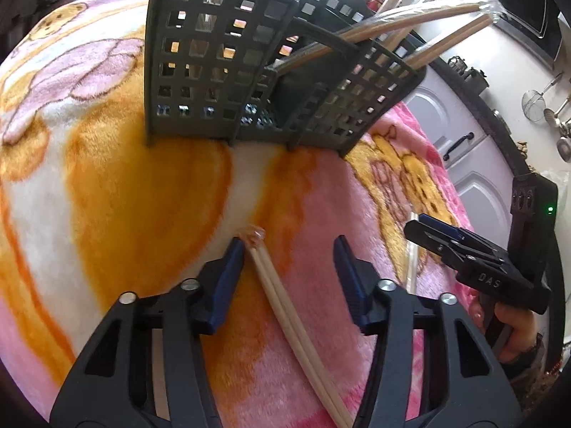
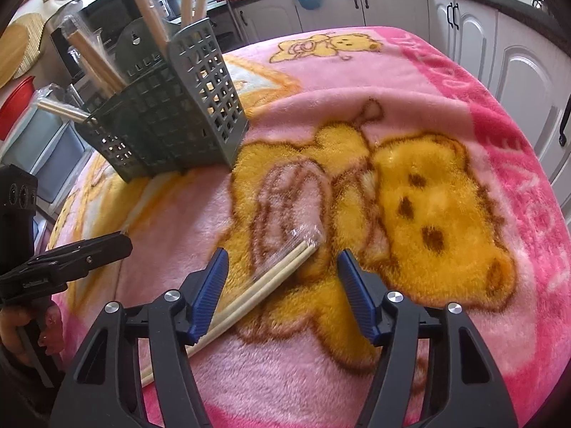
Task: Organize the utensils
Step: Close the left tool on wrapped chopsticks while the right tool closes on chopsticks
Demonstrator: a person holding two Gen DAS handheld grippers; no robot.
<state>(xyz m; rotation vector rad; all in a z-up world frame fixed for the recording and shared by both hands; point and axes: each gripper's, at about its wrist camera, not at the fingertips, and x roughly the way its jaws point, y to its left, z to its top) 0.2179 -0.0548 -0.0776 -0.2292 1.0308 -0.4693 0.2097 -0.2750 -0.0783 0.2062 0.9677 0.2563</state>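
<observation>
A grey perforated utensil caddy (image 1: pixel 221 71) (image 2: pixel 171 114) stands on a pink and orange bear blanket (image 1: pixel 107 196) (image 2: pixel 428 196), with several wrapped chopstick pairs (image 1: pixel 410 21) leaning out of it. In the left wrist view a wrapped chopstick pair (image 1: pixel 278 292) lies between the jaws of my left gripper (image 1: pixel 289 260), close to the left pad, with a gap to the right pad. In the right wrist view a second wrapped pair (image 2: pixel 274 276) lies between the jaws of my right gripper (image 2: pixel 283 273), angled toward the left pad. Neither pair is pinched.
White kitchen cabinets (image 2: pixel 517 89) and a dark counter run past the blanket's far and right edges. Ladles and strainers (image 1: pixel 549 107) hang at the right. A hand holds the right gripper (image 1: pixel 428 235); the left gripper (image 2: pixel 117 242) shows at the right view's left edge.
</observation>
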